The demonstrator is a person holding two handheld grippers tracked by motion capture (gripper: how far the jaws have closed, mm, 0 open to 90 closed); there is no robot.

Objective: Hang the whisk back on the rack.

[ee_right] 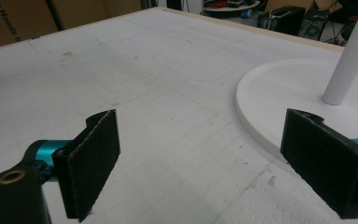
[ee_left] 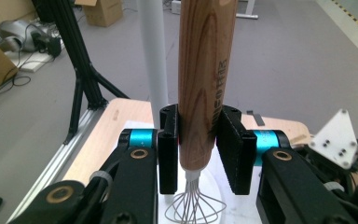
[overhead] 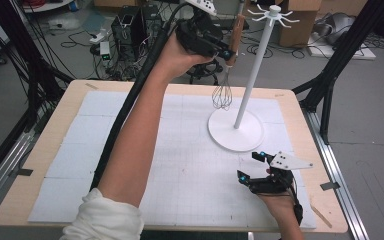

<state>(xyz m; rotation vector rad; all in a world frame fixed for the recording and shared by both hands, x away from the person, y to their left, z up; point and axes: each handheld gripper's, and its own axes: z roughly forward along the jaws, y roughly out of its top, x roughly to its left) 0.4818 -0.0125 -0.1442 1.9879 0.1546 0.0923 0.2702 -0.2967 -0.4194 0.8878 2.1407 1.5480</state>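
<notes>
The left tool [ee_left: 200, 149] clamps the whisk [ee_left: 204, 88] upright beside the stand [overhead: 252, 75]; the right tool [ee_right: 205, 163] rests apart on the tabletop [overhead: 155, 150].

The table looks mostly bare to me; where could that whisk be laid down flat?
The mat's left half, left of the outstretched forearm, is bare, as is the middle strip between that forearm and the right gripper. The far right is crowded: the white stand's base sits there, with the whisk hanging in the left gripper beside its pole.
</notes>
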